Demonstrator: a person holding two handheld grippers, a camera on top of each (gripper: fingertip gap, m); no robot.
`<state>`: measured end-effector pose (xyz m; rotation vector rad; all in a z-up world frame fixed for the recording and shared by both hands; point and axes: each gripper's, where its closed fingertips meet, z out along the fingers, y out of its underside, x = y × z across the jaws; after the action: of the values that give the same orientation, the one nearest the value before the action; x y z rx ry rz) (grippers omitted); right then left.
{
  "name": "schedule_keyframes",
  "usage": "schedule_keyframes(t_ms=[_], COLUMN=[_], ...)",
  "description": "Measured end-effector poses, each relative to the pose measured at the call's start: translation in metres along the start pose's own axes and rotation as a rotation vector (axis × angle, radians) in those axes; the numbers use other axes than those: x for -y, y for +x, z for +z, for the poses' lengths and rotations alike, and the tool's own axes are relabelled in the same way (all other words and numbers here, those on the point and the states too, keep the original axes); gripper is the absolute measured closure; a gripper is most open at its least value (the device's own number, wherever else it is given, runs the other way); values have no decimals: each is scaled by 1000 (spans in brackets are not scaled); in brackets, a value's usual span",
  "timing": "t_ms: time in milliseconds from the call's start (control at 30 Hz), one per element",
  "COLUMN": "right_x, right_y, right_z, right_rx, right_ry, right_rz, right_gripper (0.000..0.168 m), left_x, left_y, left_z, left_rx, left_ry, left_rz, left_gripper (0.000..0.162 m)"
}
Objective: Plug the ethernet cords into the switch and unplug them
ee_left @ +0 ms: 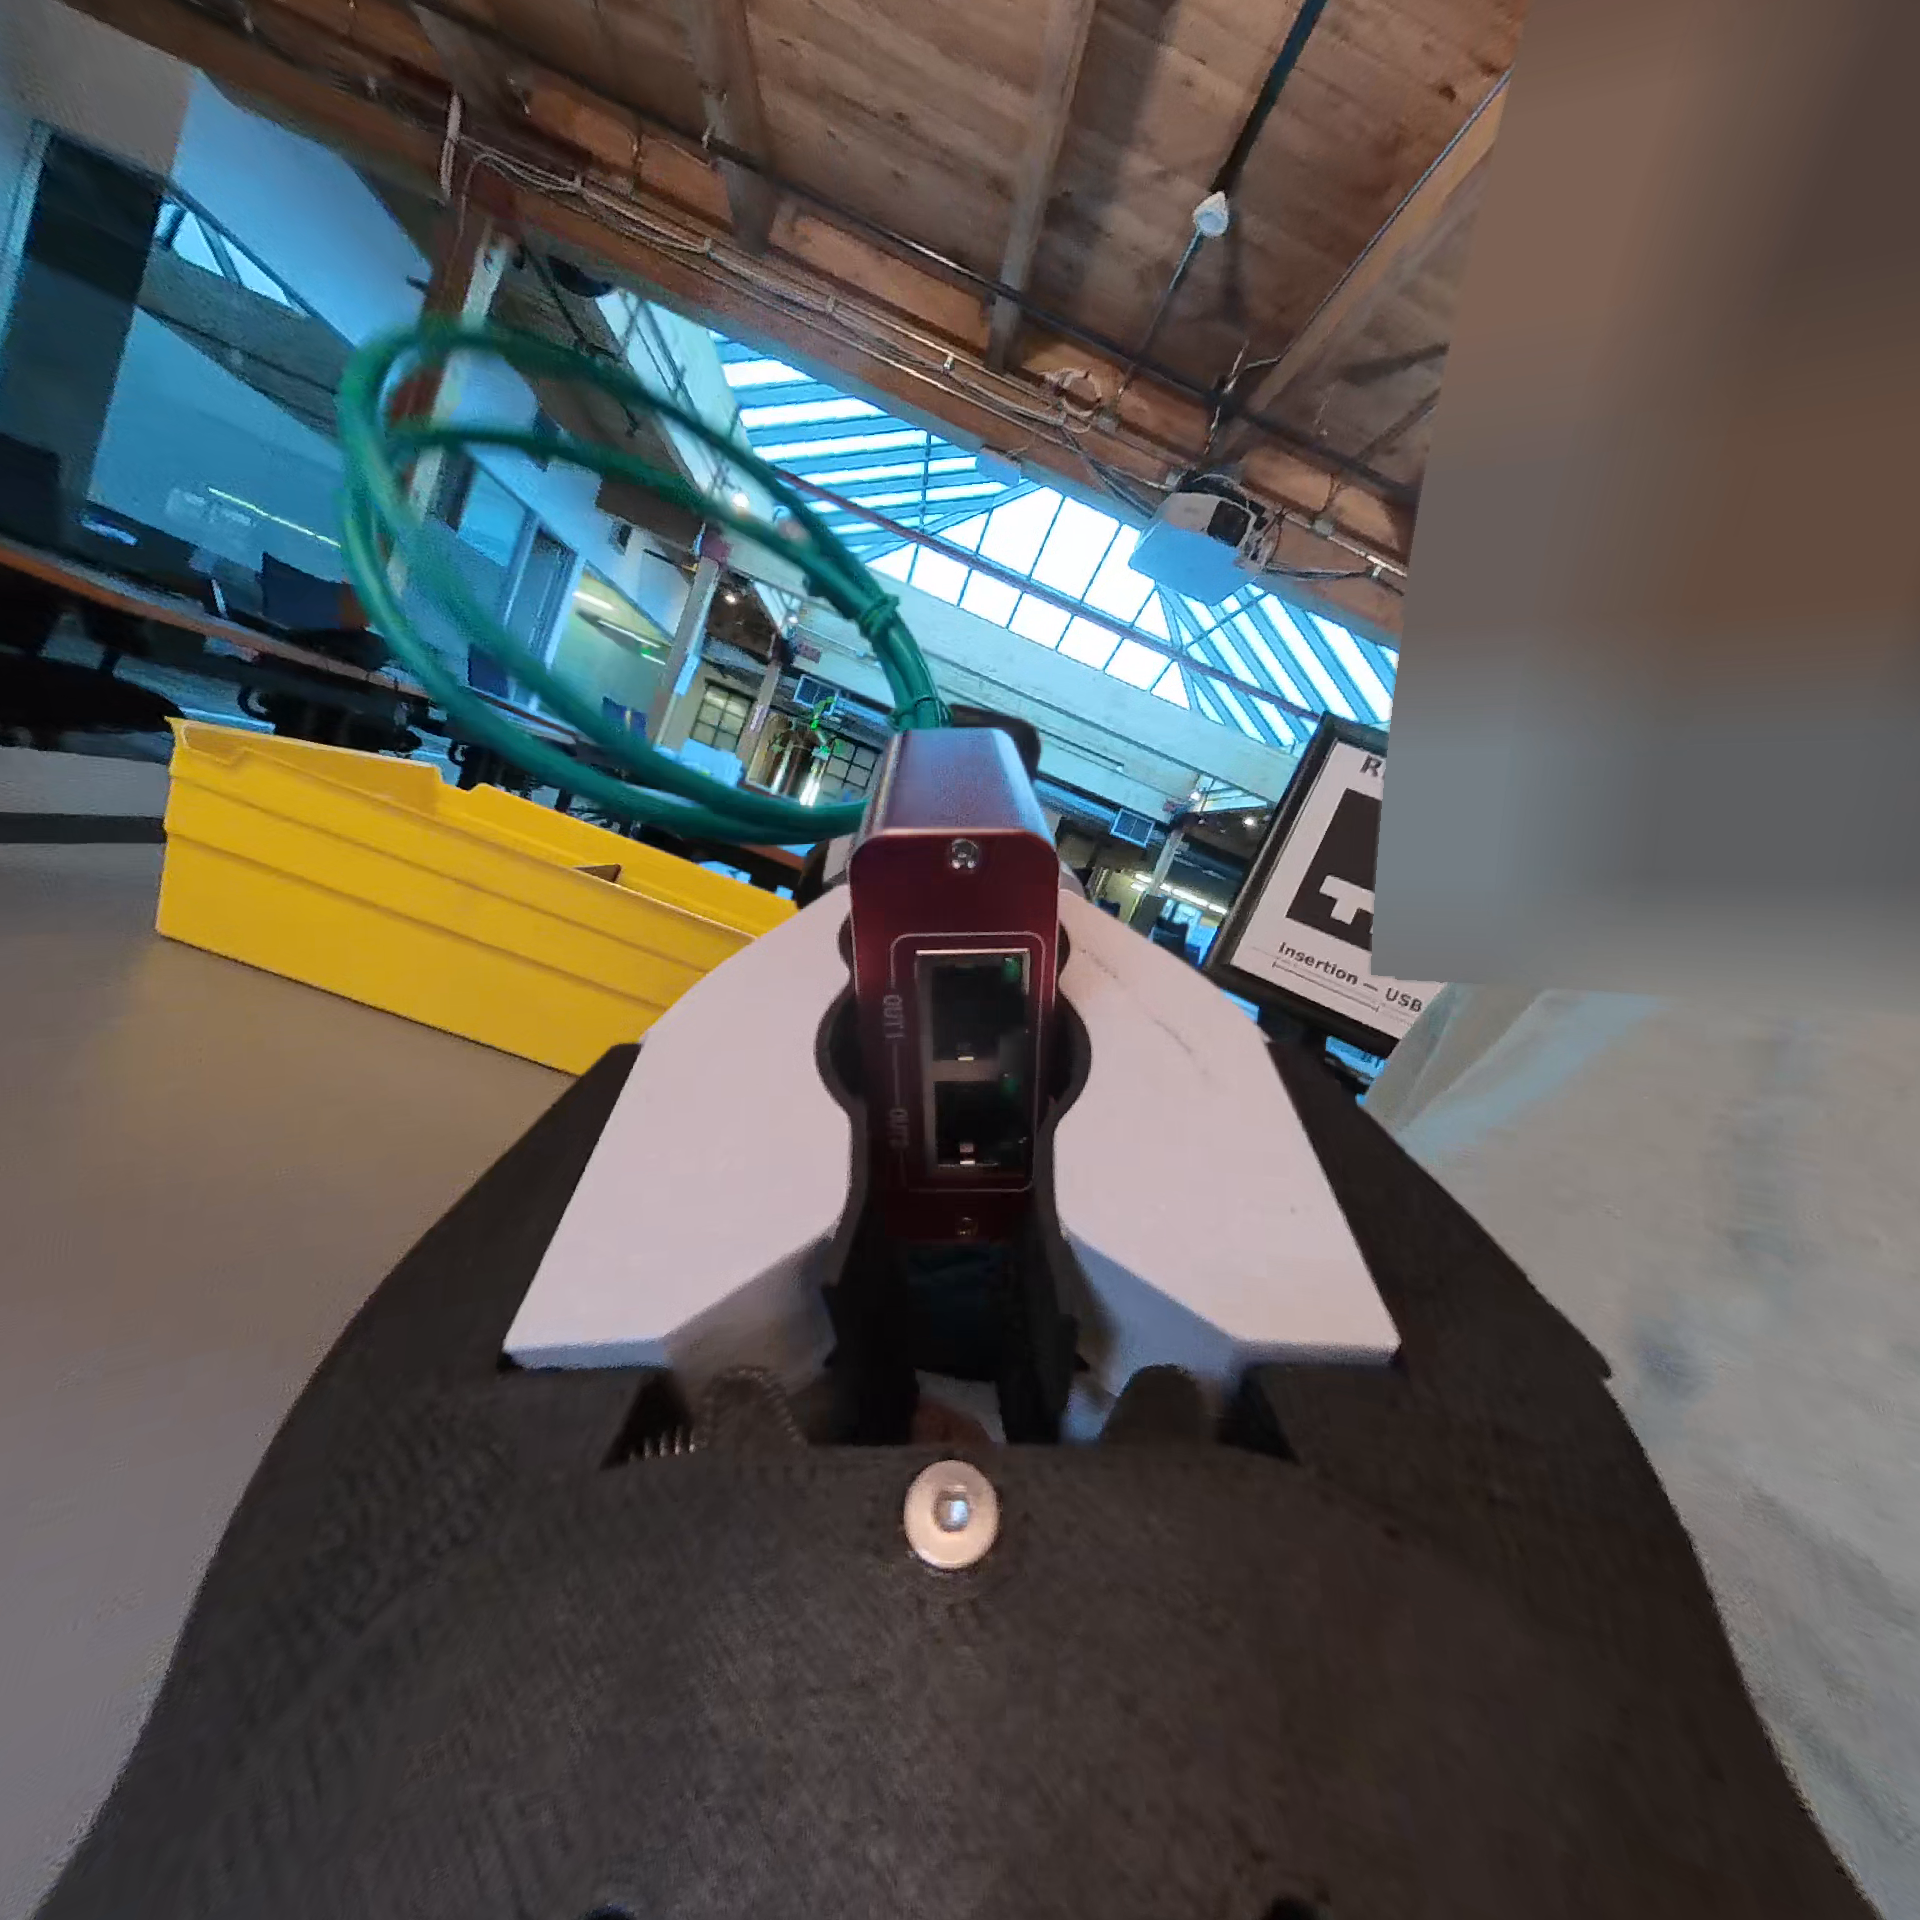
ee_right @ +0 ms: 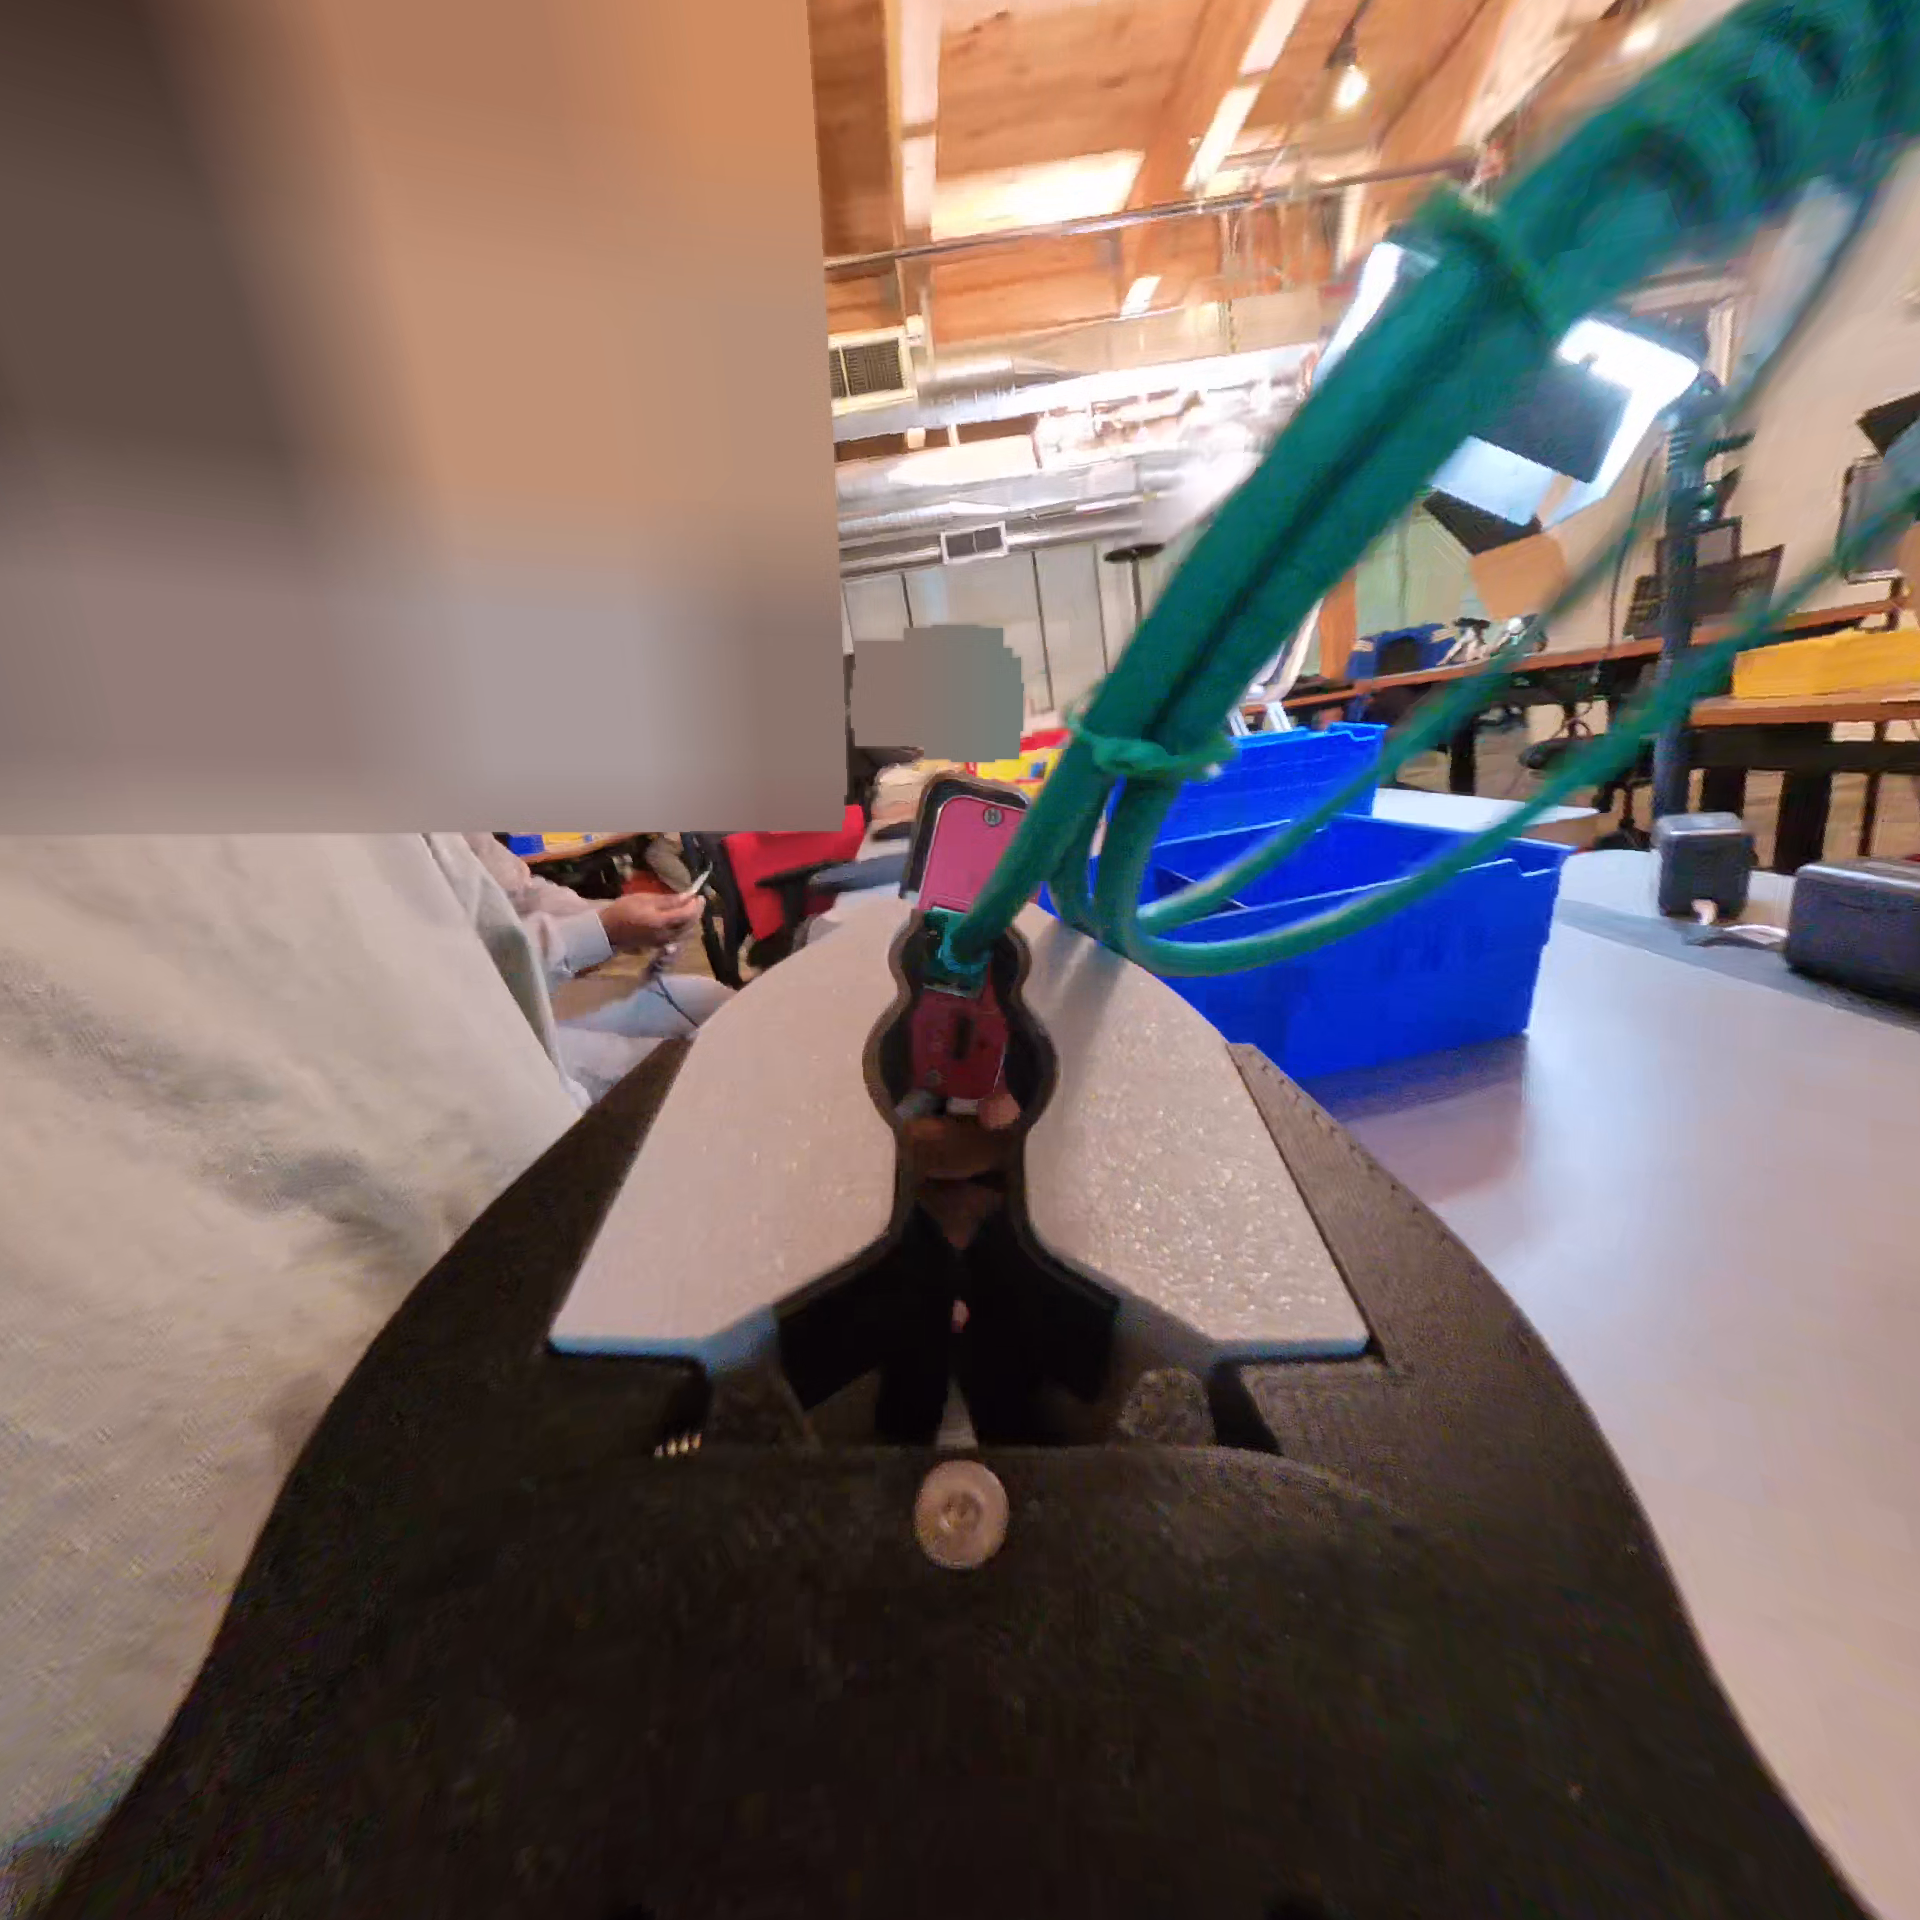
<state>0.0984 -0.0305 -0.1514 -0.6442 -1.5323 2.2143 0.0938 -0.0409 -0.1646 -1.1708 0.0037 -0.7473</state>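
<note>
The left gripper [ee_left: 956,1049] is closed on the dark red metal switch box [ee_left: 954,997]; only this view shows its two empty ports. The right gripper [ee_right: 961,997] pinches the plug of the coiled green ethernet cord [ee_right: 1226,644], seated in the switch's far end above the grey counter [ee_right: 1662,1195].

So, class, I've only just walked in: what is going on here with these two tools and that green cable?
A person holds the small dark-red switch clamped in the left hand-held gripper, its two near ports empty. The right hand-held gripper grips the plug end of a coiled green ethernet cord at the switch's far end. Whether that plug is fully seated cannot be told. Yellow and blue bins sit on the table.
</note>
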Motion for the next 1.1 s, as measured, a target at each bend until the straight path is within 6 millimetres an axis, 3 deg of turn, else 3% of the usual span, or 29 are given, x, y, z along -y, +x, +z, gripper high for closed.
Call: schedule_keyframes(t_ms=[267, 367, 467, 833, 1100], right_x=[-5, -6, -15, -11, -6], right_y=[-6, -5, -6, -14, -11], right_z=[-1, -3, -3, -4, -2], right_rx=[-3, -14, -5, 75, -54], right_ry=[-159, -169, -208, -210, -159], right_rz=[-8, -2, 21, 37, -198], right_gripper=[146, 152, 147, 154, 154], left_x=[0, -3, -9, -10, -6], left_y=[3, 3, 2, 10, 10], left_z=[1, 2, 5, 6, 7], left_rx=[4, 12, 28, -16, 43], left_ry=[-9, -31, -65, -73, -49], left_rz=[64, 96, 130, 139, 269], left_gripper=[134, 134, 134, 134, 134])
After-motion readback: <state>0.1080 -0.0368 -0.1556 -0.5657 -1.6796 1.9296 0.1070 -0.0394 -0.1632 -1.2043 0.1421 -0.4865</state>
